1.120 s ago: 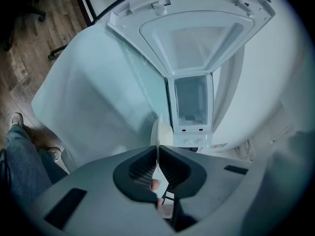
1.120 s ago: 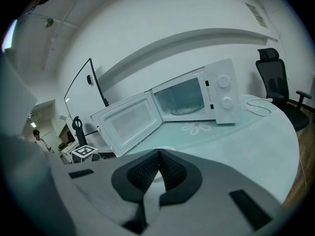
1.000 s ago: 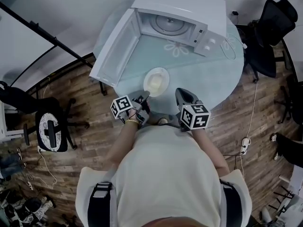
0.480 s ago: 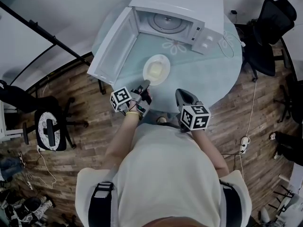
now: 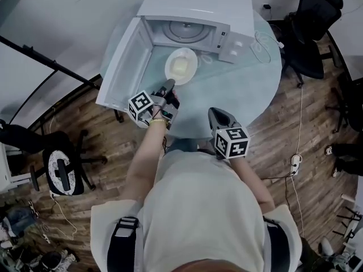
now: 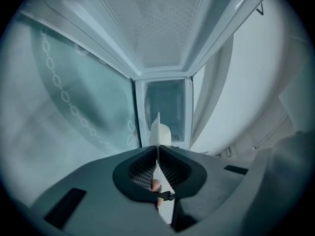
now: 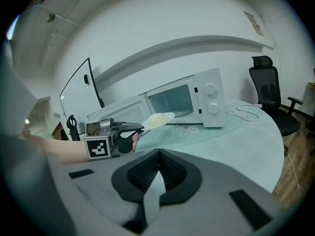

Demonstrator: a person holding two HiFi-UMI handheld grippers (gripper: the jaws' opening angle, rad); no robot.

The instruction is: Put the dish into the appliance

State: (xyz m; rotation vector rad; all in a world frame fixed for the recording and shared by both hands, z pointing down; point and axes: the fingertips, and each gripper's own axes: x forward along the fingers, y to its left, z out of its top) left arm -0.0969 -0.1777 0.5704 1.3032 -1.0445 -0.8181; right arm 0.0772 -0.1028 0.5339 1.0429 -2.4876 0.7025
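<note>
L gripper [image 5: 168, 86]: jaws narrow, pinched on near rim of dish [image 5: 180, 66]. Grip is on the lip only, not under the dish. Judged reason: a rim pinch leaves the dish sticking out fwd, so it can enter the microwave [image 5: 198, 10] first w/ gripper body trailing outside the mouth

Dish: lifted off worktop [image 5: 238, 78], just in front of microwave's open mouth, not yet inside. Door [image 5: 122, 67] swung wide to microwave's left, clear of the path. Turntable [image 5: 184, 31] inside is bare, prob. the landing spot

R gripper [image 5: 218, 118]: well back from microwave, at worktop's near edge by the person's body. Jaws together, nothing between them. Looks parked: one hand seems enough for a light dish, and there it is out of L arm's line

View diffs:
- head view: plan layout only (dish vs mouth, door angle, both grippers at once). Dish height and tilt can't be read from it
- R gripper view: side-on. Shows dish in the air above worktop, about level w/ the cavity, far edge slightly raised. Also shows L jaws closed on the rim from outside
- L gripper view: frame rolled sideways. Rim edge-on as a thin white line between the pads, cavity dead ahead past the dish, so approach line looks good. Nothing of R gripper here

Risk, as judged: thin lip grip may let the dish droop or twist on set-down
</note>
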